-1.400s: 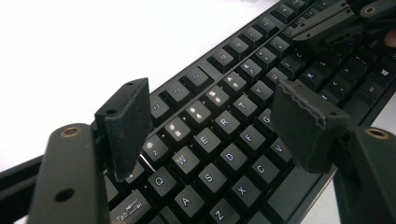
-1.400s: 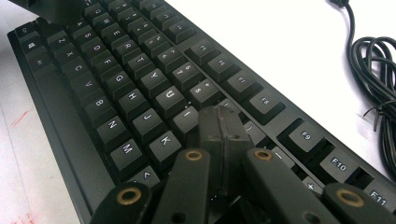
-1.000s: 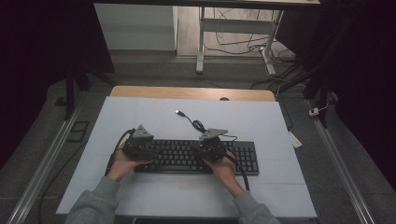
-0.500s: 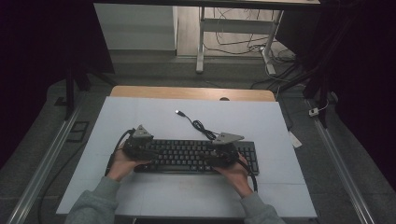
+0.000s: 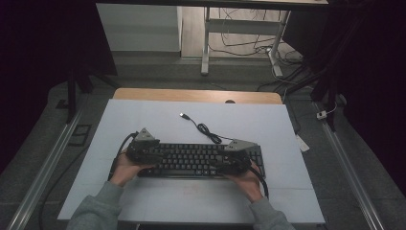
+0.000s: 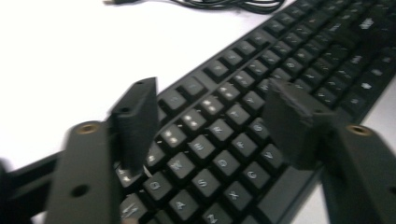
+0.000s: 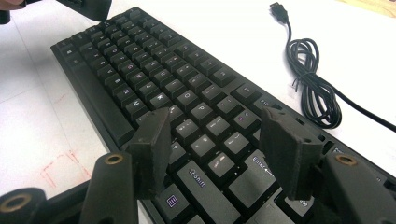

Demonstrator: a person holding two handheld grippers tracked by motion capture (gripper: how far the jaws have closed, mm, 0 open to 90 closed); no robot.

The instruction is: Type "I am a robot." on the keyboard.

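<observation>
Both hands at near edge of keyboard [image 5: 201, 160], which lies flat on white bench [image 5: 143, 115], roughly centre, long side across.

L tongs [image 6: 212, 123]: jaws apart, over letter keys at kbd's left end, nothing between the pads but key tops below. Jaws have just been closing a bit; no pad pressing on anything I can see. In high view L tongs [image 5: 142, 152] sit at kbd's left end.

R tongs [image 7: 217, 149]: jaws apart, have just been opening; hover over Shift/Enter area, right part of main key block. No key gripped. High view: R tongs [image 5: 233, 160] near kbd's right end.

Beyond kbd: its cable [image 7: 313, 88] coiled loosely on bench, USB plug [image 5: 183, 115] lying free farther back, not plugged in.

Step in hand (judgement): positioning both tongs over keys, likely typing/pressing keys or readying to grasp kbd ends. Next move needs: pick one – close jaws and lower a tip onto a single key w/o hitting neighbours, or shift outward to straddle kbd edges.
</observation>
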